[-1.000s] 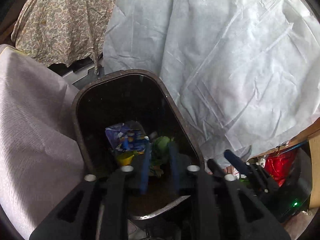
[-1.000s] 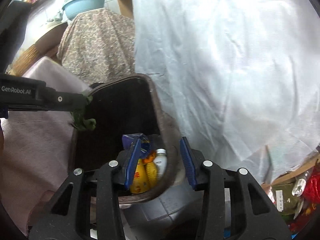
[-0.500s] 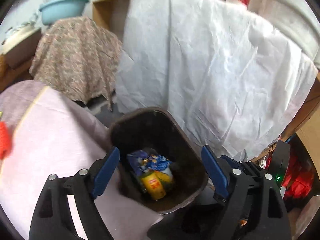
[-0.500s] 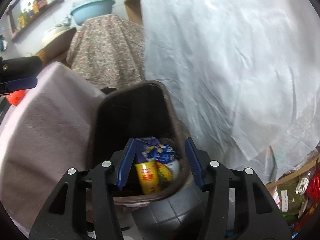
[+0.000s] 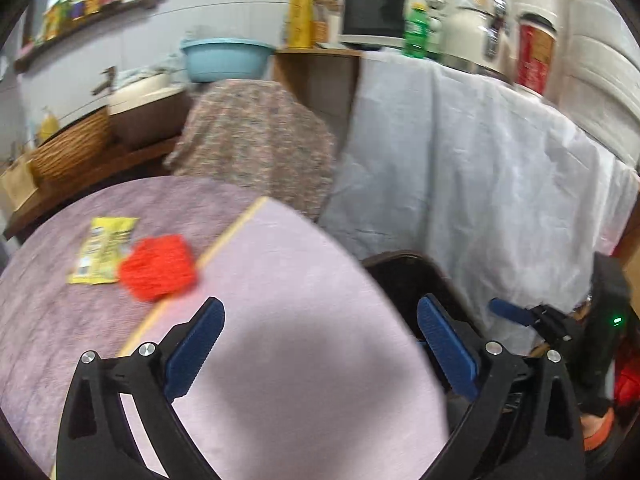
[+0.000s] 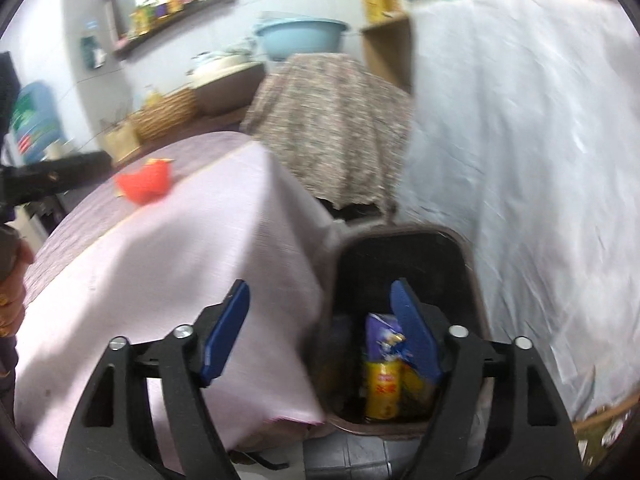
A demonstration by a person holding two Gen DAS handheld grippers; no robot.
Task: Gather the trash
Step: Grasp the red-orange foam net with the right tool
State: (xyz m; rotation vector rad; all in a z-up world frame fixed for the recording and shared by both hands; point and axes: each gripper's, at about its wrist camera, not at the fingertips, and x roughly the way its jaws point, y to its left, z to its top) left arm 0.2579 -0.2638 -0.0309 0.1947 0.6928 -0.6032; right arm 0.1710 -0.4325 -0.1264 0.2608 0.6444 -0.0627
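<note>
Nearest the lens, left tool [image 5: 318, 334] opening wide, nothing between the jaws; right tool [image 6: 320, 328] likewise opening, empty, above the trash bin [image 6: 472, 252] beside the bench [image 5: 280, 320]. Farther along the benchtop, red wad [image 5: 158, 268] touching yellow wrapper [image 5: 102, 252]. Best approached low, left tool straddling the wad, clear of the wrapper.
</note>
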